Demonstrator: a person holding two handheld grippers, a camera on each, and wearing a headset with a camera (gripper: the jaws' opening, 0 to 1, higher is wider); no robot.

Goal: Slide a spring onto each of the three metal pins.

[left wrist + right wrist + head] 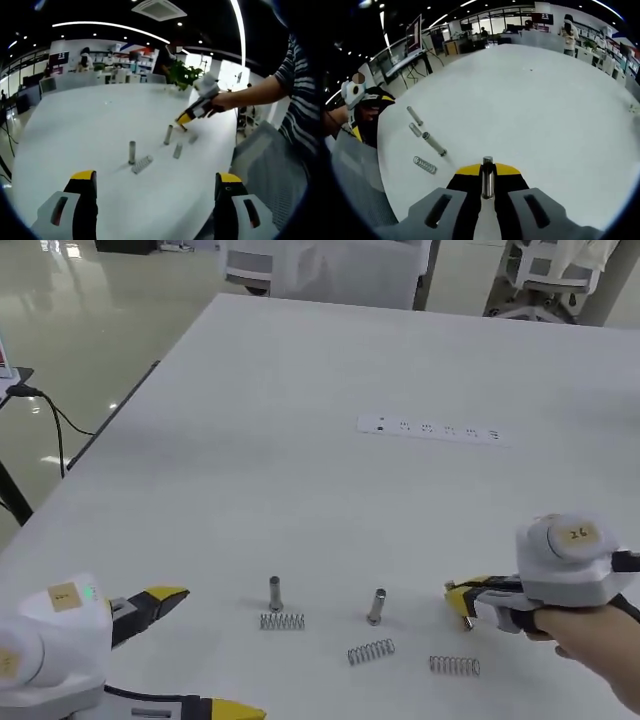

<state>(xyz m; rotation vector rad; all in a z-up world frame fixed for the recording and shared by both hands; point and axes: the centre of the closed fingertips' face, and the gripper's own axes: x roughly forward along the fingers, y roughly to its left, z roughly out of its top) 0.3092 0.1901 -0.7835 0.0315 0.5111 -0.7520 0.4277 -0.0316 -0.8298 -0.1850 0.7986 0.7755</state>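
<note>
Beyond work on white counter (300,390), power strip (425,428) lying; black cable (55,430) trailing past left edge. Left pin (275,592) and right pin (377,605) standing upright, three springs (371,651) lying loose near them. Right tongs (462,602) pinching third pin (487,182); left tongs (200,655) gaping wide, holding nothing. Third pin hardly showing in head view; left tongs' lower jaw being cut off by frame bottom.

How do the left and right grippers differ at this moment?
The left gripper has its jaws wide apart; the right gripper has them shut. The left gripper holds nothing; the right gripper grips a metal pin. Both have yellow tips and are over the white table.
</note>
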